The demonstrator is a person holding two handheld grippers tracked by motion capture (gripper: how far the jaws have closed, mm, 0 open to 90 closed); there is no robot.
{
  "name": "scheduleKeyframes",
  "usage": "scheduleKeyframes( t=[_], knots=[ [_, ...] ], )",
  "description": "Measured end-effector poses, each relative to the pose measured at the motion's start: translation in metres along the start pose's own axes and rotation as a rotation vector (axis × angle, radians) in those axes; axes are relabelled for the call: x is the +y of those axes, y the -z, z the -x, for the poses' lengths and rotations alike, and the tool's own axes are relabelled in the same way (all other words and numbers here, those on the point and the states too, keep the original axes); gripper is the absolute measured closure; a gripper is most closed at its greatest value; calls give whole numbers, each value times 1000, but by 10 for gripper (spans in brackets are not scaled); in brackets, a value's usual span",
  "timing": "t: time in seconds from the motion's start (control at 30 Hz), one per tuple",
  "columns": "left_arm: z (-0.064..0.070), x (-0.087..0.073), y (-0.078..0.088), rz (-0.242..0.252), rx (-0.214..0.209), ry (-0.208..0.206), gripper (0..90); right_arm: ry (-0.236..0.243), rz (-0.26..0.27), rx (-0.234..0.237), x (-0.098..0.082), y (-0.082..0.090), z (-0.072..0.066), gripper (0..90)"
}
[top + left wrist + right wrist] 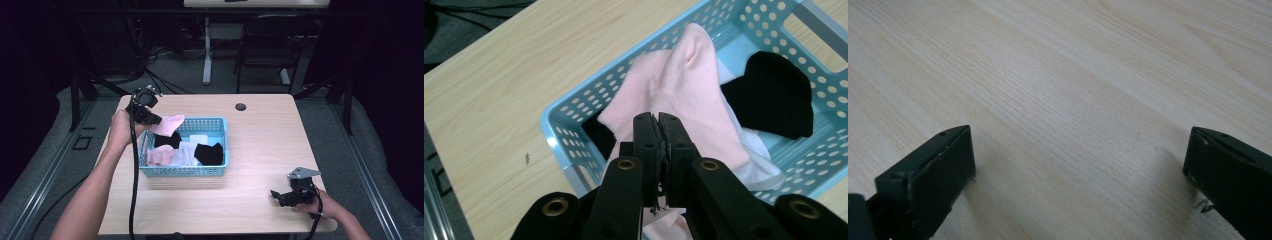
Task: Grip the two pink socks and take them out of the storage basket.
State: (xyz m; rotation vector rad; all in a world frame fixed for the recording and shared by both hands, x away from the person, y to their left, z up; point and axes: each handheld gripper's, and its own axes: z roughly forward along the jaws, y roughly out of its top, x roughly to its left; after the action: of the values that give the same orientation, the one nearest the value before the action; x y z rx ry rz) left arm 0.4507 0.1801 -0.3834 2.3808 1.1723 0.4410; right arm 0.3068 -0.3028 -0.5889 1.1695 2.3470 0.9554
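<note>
I count 1 basket (210, 171), blue and perforated, on 1 table (260, 145). Pink socks: 2, with 1 pinched in my left gripper (658, 119) over the basket's rim (169, 123) and 1 lying at the basket's near left corner (159, 157). Black socks: 2 that I can make out, 1 toward the right (209, 153) and 1 near the middle left (167, 139). White socks (186, 154): a pale bundle sits between them, and I can't split it into a sure number. Grippers: 2, counting my right gripper (286, 196). Behind the table I see 1 chair (265, 42).
</note>
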Motion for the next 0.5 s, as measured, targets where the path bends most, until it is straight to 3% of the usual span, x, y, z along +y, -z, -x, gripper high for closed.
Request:
scheduleKeyframes(
  t=[0.5],
  knots=[
    [-18, -18, 25, 41, 32, 38, 874, -2, 3, 2, 0, 0, 0, 0]
  ],
)
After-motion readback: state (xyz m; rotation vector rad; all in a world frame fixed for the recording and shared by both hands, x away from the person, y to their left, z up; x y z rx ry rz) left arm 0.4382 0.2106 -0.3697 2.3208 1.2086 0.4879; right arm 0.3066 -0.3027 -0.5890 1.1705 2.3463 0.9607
